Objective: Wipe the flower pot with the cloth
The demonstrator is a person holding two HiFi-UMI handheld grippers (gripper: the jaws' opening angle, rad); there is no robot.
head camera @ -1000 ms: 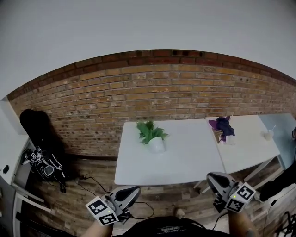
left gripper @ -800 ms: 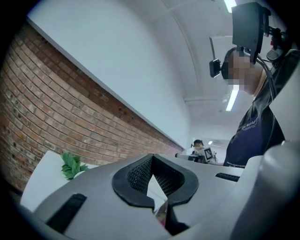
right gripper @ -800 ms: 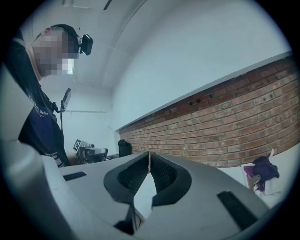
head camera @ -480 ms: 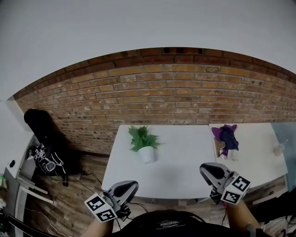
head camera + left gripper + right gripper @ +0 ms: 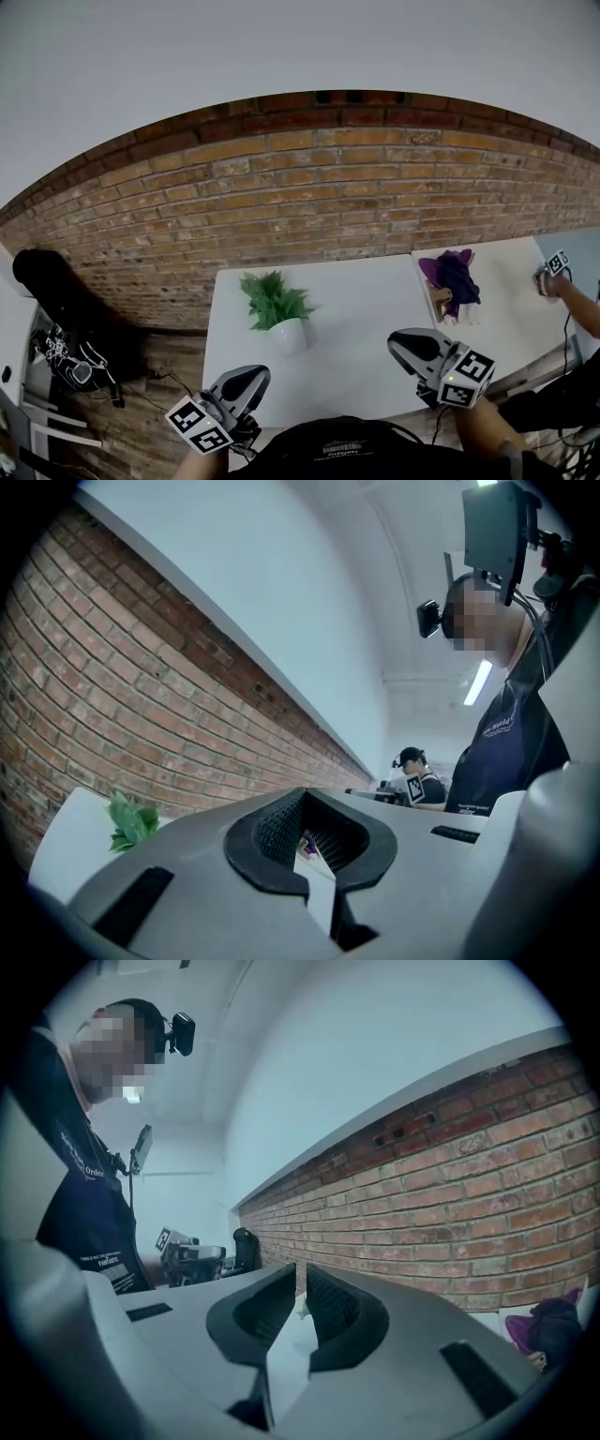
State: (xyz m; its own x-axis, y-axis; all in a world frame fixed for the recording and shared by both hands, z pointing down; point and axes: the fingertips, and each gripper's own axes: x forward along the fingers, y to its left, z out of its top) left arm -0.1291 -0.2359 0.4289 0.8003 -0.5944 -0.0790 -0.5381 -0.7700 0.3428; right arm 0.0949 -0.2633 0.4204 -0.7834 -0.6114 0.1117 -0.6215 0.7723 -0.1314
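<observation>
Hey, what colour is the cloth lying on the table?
Purple, with a darker bluish part; the cloth shows best in the head view.

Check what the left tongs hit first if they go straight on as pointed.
Probably the purple cloth, across the white table: the left gripper view shows it centred between the left tongs, the potted plant off to one side. Depth is unclear.

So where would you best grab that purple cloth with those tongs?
Probably the raised, bunched top of the purple cloth, coming down from the near side with the right tongs, which are nearest. It lies crumpled in a heap, so its folds stand up ready to pinch.
</observation>
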